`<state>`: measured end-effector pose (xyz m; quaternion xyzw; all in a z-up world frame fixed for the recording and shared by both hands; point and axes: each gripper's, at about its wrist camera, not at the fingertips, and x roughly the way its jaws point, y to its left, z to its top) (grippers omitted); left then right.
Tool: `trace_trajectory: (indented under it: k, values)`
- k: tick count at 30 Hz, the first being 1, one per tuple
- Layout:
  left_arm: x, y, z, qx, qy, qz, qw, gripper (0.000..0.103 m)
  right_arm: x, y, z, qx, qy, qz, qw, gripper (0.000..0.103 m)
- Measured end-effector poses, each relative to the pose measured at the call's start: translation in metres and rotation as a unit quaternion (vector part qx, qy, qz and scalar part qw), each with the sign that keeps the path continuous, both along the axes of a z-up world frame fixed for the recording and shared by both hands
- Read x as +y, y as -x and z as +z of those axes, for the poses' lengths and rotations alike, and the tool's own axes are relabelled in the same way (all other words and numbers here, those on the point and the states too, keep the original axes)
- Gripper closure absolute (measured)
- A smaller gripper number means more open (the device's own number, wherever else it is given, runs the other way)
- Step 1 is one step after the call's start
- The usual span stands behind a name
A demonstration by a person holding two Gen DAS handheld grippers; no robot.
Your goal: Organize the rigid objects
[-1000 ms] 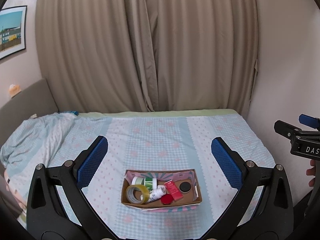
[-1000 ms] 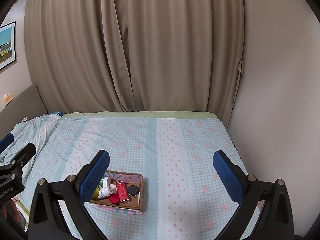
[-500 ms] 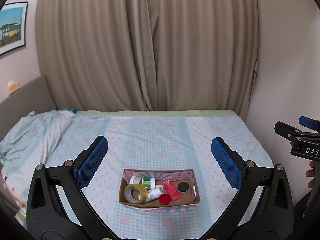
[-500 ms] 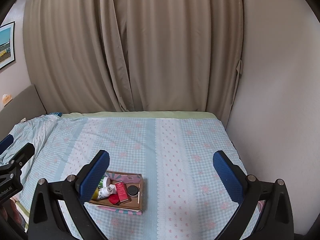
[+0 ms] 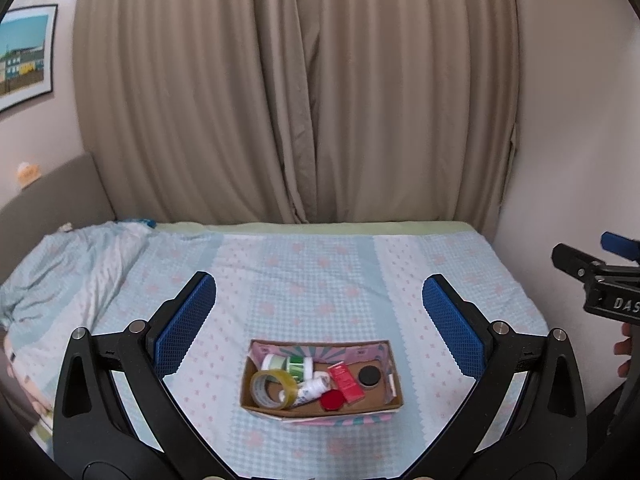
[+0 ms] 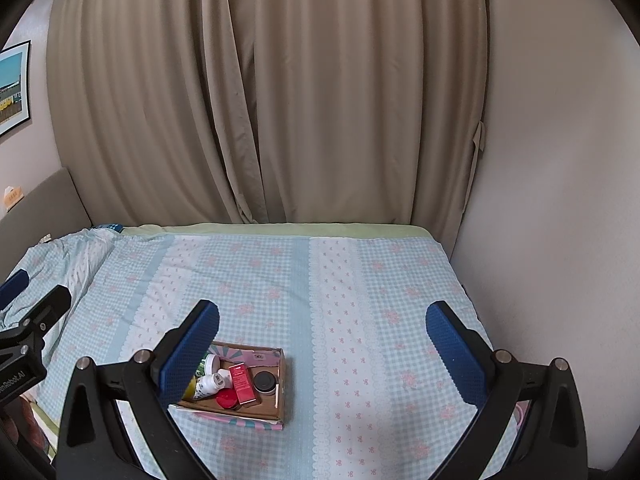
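A shallow cardboard box [image 5: 320, 408] [image 6: 280, 384] lies on the bed. Inside it are a clear tape roll [image 5: 273, 389], a green-striped tape roll [image 5: 292, 364], a white bottle [image 5: 314, 387] [image 6: 210, 385], a red cap [image 5: 331, 401] [image 6: 226, 400], a red carton [image 5: 345, 381] [image 6: 242, 381] and a black round tin [image 5: 369, 376] [image 6: 265, 381]. My left gripper [image 5: 319, 304] hovers open above and in front of the box, holding nothing. My right gripper [image 6: 322, 326] is open and empty too, off to the box's right; its left finger hides the box's left end.
A blue-checked sheet [image 6: 360, 300] covers the bed, with a rumpled duvet [image 5: 60, 272] at the left. Beige curtains [image 5: 300, 100] hang behind, a wall [image 6: 560, 200] bounds the right side. The right gripper's body [image 5: 600, 288] and a hand [image 5: 626, 354] show at the right edge.
The left wrist view has drifted slightly left, so the box sits a little further right and lower between the fingers. The right gripper has barely moved. Both stay open.
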<state>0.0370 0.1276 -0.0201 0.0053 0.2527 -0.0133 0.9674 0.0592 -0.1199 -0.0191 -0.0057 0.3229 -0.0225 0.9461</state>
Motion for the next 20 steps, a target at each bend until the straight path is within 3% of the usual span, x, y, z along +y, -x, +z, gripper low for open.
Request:
trace_trajectory:
  k: [20]
  values:
    - [0.004, 0.014, 0.012, -0.042, -0.004, 0.023, 0.9988, 0.0, 0.004, 0.002, 0.0, -0.003, -0.002, 0.0, 1.0, 0.0]
